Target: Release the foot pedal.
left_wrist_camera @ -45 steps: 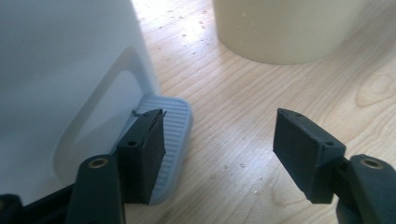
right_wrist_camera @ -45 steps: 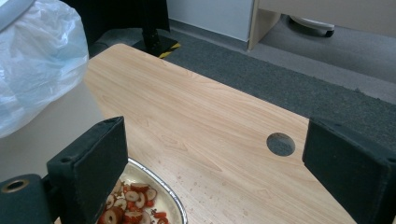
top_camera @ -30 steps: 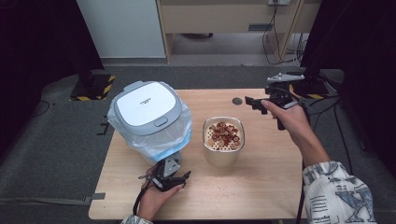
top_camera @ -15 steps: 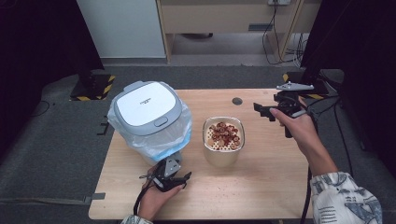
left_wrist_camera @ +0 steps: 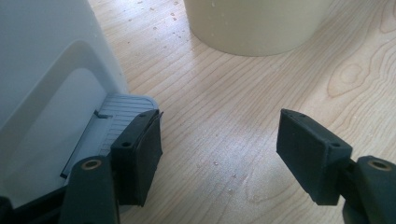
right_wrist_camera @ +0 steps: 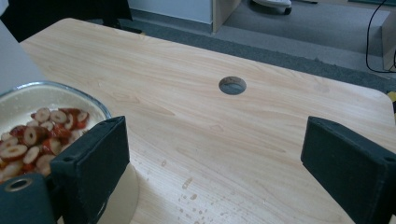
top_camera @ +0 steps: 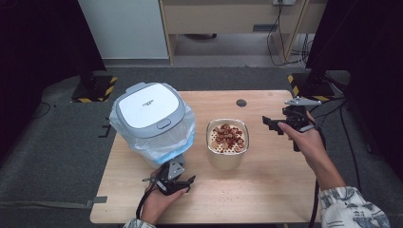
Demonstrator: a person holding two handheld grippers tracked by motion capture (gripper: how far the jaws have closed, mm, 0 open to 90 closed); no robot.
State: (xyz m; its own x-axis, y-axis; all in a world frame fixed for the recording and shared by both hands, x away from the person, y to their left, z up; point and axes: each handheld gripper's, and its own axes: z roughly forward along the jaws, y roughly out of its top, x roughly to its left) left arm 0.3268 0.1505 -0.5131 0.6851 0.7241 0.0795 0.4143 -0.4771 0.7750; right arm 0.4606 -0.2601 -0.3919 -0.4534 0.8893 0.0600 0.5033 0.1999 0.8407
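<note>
A cream tub [top_camera: 227, 153] holding sliced red fruit [top_camera: 228, 136] stands mid-table. Left of it is a pedal bin [top_camera: 148, 110] with a white lid and a clear plastic liner. My left gripper [top_camera: 188, 184] rests open near the table's front edge, just in front of the bin. In the left gripper view my left gripper [left_wrist_camera: 219, 126] has one jaw beside the bin's grey pedal [left_wrist_camera: 119, 114], and the tub [left_wrist_camera: 254, 23] lies ahead. My right gripper [top_camera: 268, 124] hovers open to the right of the tub, pointing at it. My right gripper [right_wrist_camera: 215, 135] has nothing between its jaws; fruit slices [right_wrist_camera: 42, 135] show at the left.
The wooden table [top_camera: 266, 190] has a round cable hole [top_camera: 241, 102] at the back, also seen as the hole [right_wrist_camera: 232, 85] ahead of the right jaws. Small water drops [right_wrist_camera: 189, 184] lie beside the tub. Grey carpet and striped stand bases surround the table.
My right gripper has come down and toward the person, ending level with the tub's right side. The left gripper has stayed put.
</note>
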